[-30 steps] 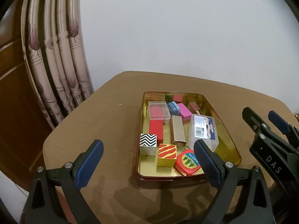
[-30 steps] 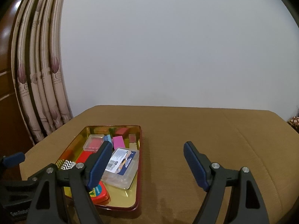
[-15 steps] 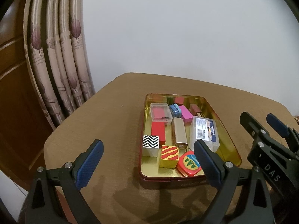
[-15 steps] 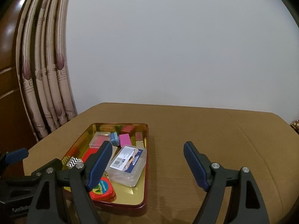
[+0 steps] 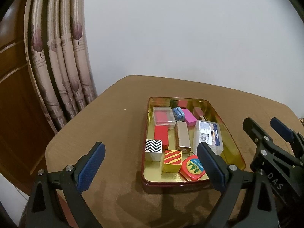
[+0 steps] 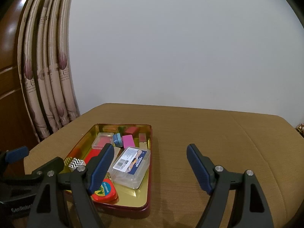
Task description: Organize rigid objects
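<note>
A gold tray with a dark red rim [image 5: 146, 133] [image 6: 149, 190] lies on the brown table. In it are a black-and-white zigzag block [image 5: 153, 146] [image 6: 76, 162], a red-and-yellow striped block [image 5: 172, 160], a red tape measure [image 5: 191, 168] [image 6: 105, 190], a clear labelled box [image 5: 208, 136] [image 6: 131, 163], a bronze case [image 5: 182, 138], a red block [image 5: 161, 133], a clear box with red contents [image 5: 163, 116], a blue oval piece [image 5: 178, 113] and a pink block [image 5: 189, 116] [image 6: 128, 141]. My left gripper [image 5: 150, 145] [image 6: 40, 156] hangs open over the tray's near left corner, holding nothing. My right gripper [image 6: 150, 146] [image 5: 261, 121] is open and holds nothing, above the tray's right rim.
The brown cloth-covered table [image 6: 209, 133] spreads bare to the right of the tray. A patterned curtain [image 5: 62, 66] and a wooden panel [image 5: 15, 104] stand at the left, beyond the table edge. A white wall [image 6: 171, 47] is behind.
Both views have swung slightly, so the tray sits a little further right and lower, with more curtain showing. Both grippers stay open; nothing in the tray has moved.
</note>
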Action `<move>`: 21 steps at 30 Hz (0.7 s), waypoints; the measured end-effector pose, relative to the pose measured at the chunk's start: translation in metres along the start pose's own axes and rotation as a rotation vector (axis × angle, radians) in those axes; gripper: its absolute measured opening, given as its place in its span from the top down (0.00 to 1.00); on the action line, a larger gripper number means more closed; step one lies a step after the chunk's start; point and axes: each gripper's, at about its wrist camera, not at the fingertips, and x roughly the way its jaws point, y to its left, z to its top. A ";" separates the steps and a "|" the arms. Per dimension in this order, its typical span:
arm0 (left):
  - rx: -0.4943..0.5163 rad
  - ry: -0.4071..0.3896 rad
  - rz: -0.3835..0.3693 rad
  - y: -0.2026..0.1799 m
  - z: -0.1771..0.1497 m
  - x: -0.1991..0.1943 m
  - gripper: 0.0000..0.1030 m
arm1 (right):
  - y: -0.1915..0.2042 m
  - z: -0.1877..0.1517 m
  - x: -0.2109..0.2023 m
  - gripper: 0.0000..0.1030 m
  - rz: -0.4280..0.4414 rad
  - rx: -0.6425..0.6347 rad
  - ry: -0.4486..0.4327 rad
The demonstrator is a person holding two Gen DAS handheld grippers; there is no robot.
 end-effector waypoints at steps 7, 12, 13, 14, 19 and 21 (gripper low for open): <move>-0.018 -0.021 0.031 0.004 0.001 -0.002 0.03 | 0.002 0.001 -0.001 0.21 0.006 -0.006 -0.004; 0.004 -0.040 0.051 0.001 0.002 -0.006 0.04 | 0.003 0.000 -0.002 0.21 0.003 -0.009 -0.004; 0.001 -0.036 0.043 0.001 0.002 -0.006 0.04 | 0.003 0.000 -0.001 0.21 0.005 -0.006 -0.002; -0.008 -0.028 0.030 0.003 0.002 -0.005 0.04 | 0.002 0.000 -0.001 0.21 0.007 -0.001 0.000; -0.028 -0.019 0.022 0.008 0.002 -0.004 0.05 | 0.004 0.002 -0.004 0.21 0.009 -0.011 -0.014; -0.027 -0.017 0.024 0.008 0.001 -0.003 0.05 | 0.005 0.002 -0.005 0.21 0.015 -0.011 -0.013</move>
